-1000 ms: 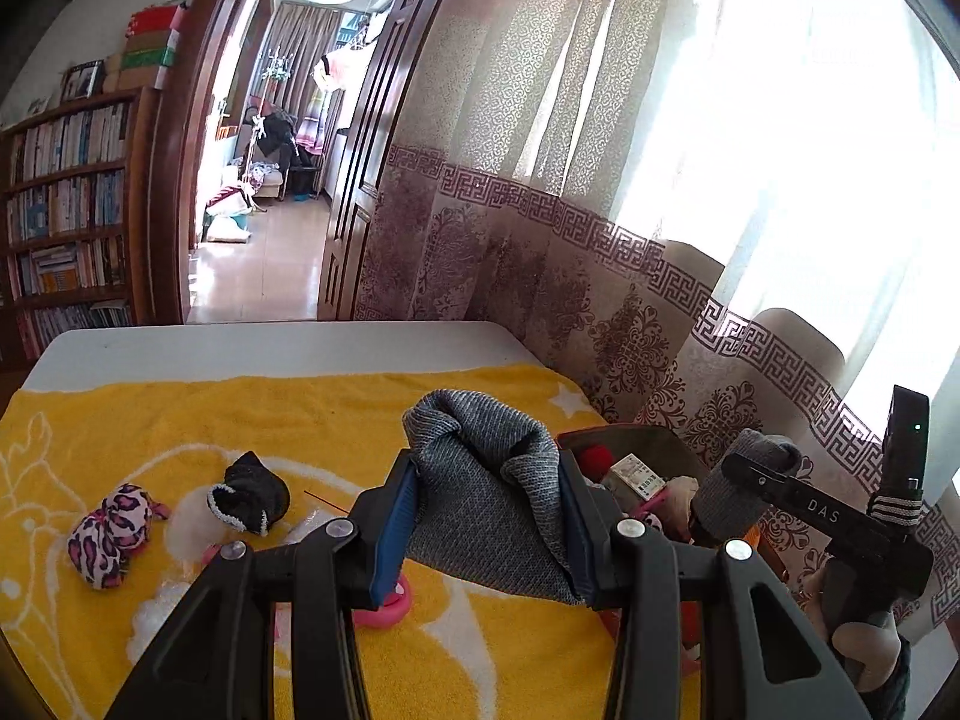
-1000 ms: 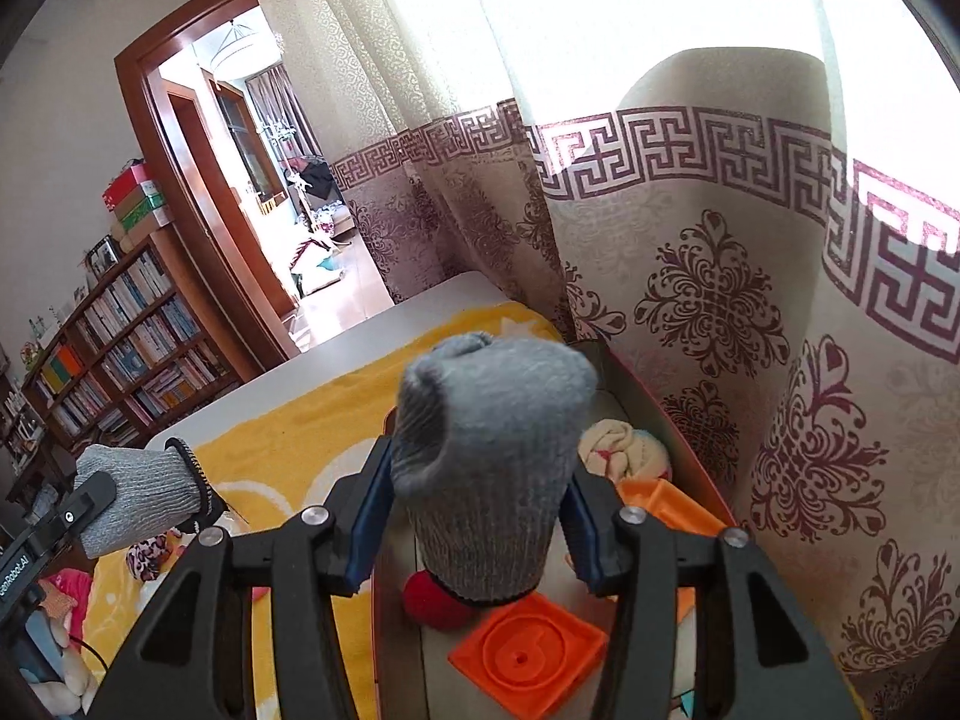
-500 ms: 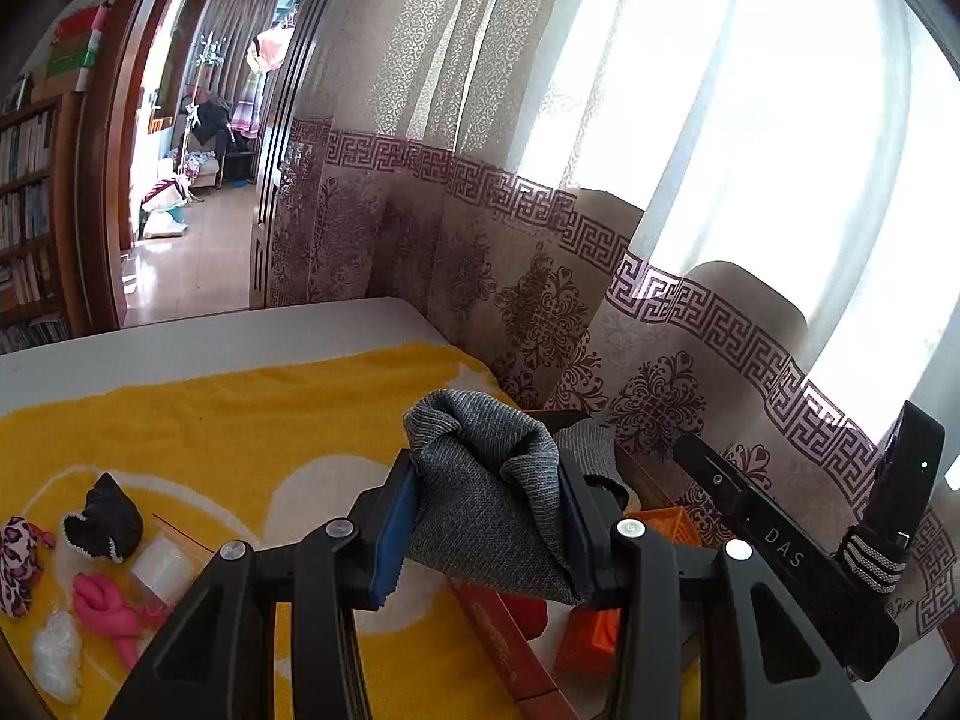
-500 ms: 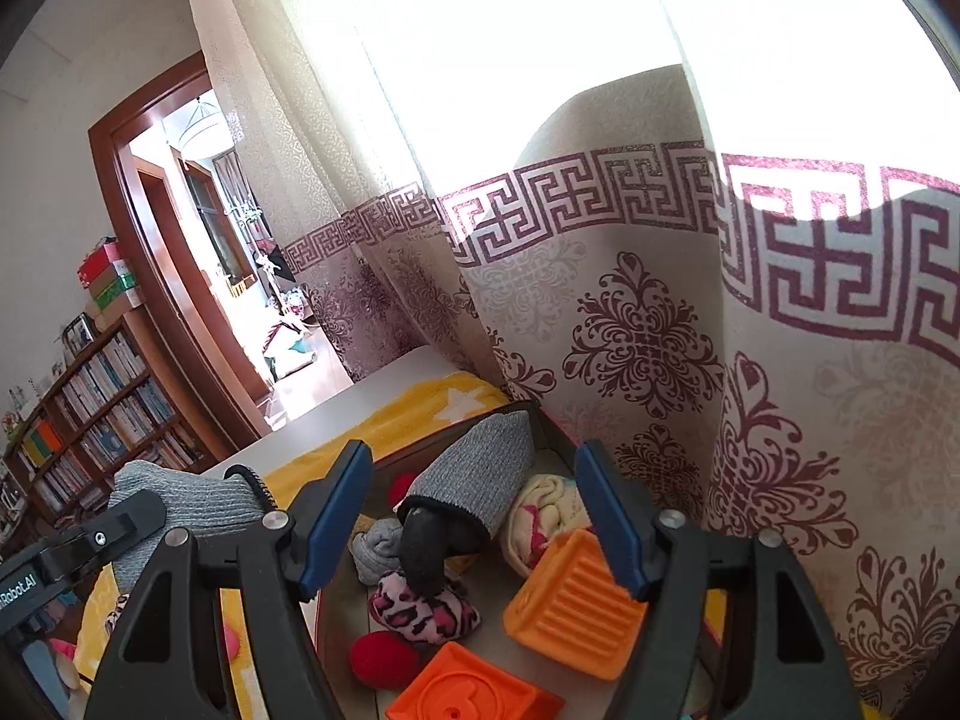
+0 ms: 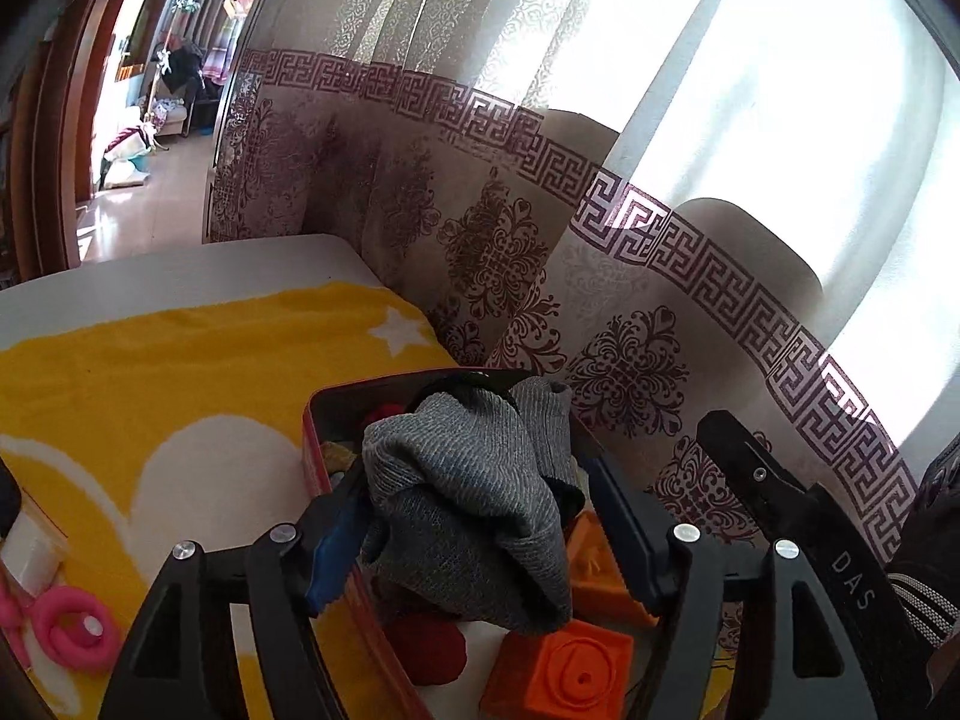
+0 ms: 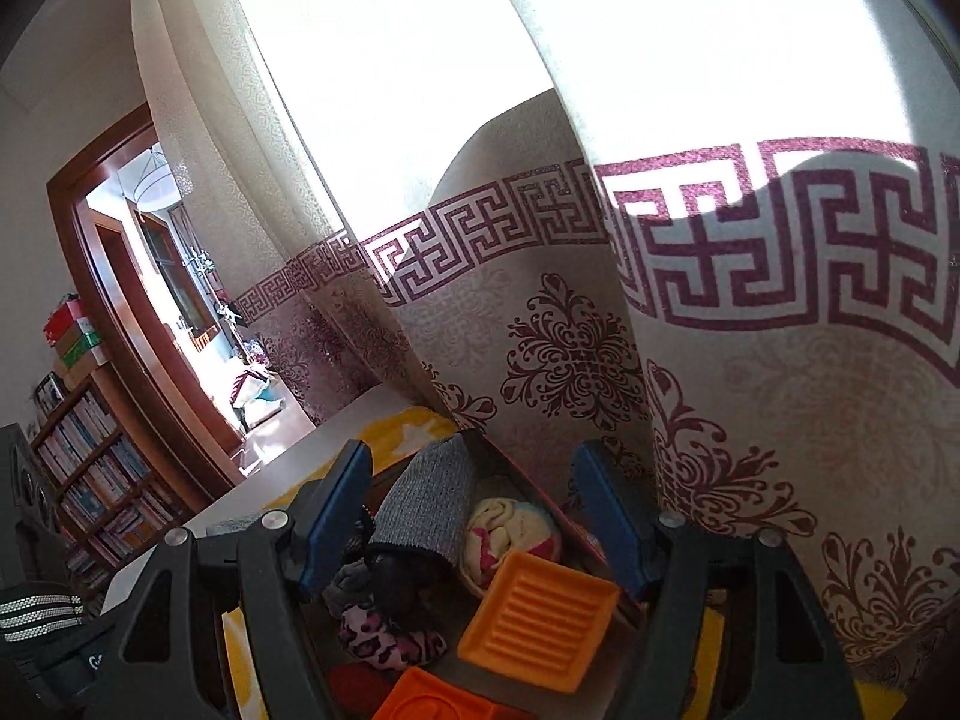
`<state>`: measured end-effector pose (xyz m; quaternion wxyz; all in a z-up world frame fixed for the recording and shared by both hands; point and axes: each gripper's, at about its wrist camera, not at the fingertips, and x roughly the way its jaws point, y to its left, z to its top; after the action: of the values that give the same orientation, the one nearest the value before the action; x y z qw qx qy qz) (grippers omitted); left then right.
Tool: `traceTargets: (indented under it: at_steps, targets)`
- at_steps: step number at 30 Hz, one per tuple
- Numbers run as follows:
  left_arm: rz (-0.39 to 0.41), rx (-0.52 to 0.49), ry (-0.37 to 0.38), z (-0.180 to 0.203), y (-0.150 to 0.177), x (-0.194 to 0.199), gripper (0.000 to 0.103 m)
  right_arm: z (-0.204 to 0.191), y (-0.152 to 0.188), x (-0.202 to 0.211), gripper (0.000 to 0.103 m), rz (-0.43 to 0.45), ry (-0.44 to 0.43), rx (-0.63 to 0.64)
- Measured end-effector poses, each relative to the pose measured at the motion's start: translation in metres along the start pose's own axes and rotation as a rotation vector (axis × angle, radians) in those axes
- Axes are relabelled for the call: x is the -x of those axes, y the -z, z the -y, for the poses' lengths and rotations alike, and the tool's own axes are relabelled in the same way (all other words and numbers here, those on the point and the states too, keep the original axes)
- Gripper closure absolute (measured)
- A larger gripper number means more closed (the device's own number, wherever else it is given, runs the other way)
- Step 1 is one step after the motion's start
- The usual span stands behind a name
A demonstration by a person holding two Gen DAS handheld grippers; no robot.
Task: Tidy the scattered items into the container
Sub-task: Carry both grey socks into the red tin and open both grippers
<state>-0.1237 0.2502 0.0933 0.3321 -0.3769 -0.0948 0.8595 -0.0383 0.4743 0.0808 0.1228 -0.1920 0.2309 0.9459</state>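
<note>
Swung over the red metal container (image 5: 312, 438), the left gripper (image 5: 480, 516) is opening around its bundled grey knit sock (image 5: 468, 504), while the right gripper (image 6: 474, 516) gapes empty above its dropped grey sock (image 6: 429, 498).

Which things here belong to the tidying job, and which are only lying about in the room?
Job:
- grey sock between the opening jaws of the left gripper
- red container
- pink ring, not yet in the container
- right gripper, jaws open

Lying about:
- curtain
- yellow blanket
- bookshelf
</note>
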Motion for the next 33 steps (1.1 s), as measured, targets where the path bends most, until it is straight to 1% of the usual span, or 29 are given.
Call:
traceTargets:
  at_steps: [4,7,16,18,22,25,28,33]
  targets:
    - [-0.034,-0.003,0.045,0.002,0.004,0.004,0.030,0.000,0.001,0.000,0.029,0.007,0.004,0.001]
    - [-0.025,0.003,0.059,0.001,0.006,0.009,0.030,-0.001,0.001,0.001,0.029,0.012,0.010,0.004]
    - [0.021,0.071,0.021,-0.023,0.007,0.036,0.030,-0.002,0.003,-0.001,0.029,0.000,0.017,0.014]
    - [0.035,0.073,-0.009,-0.029,0.008,0.044,0.030,-0.003,0.004,-0.002,0.029,-0.002,0.017,0.020]
    - [0.072,0.066,-0.108,-0.045,0.014,0.066,0.030,-0.003,0.005,-0.002,0.028,-0.003,0.020,0.030]
    - [0.111,0.083,-0.186,-0.066,0.022,0.089,0.018,-0.004,0.005,-0.001,0.027,0.004,0.022,0.033]
    - [0.158,0.113,-0.295,-0.092,0.030,0.113,0.018,-0.006,0.007,0.001,0.027,0.015,0.019,0.045]
    - [0.199,0.182,-0.431,-0.138,0.042,0.148,0.018,-0.015,0.010,0.006,0.026,0.042,0.014,0.091]
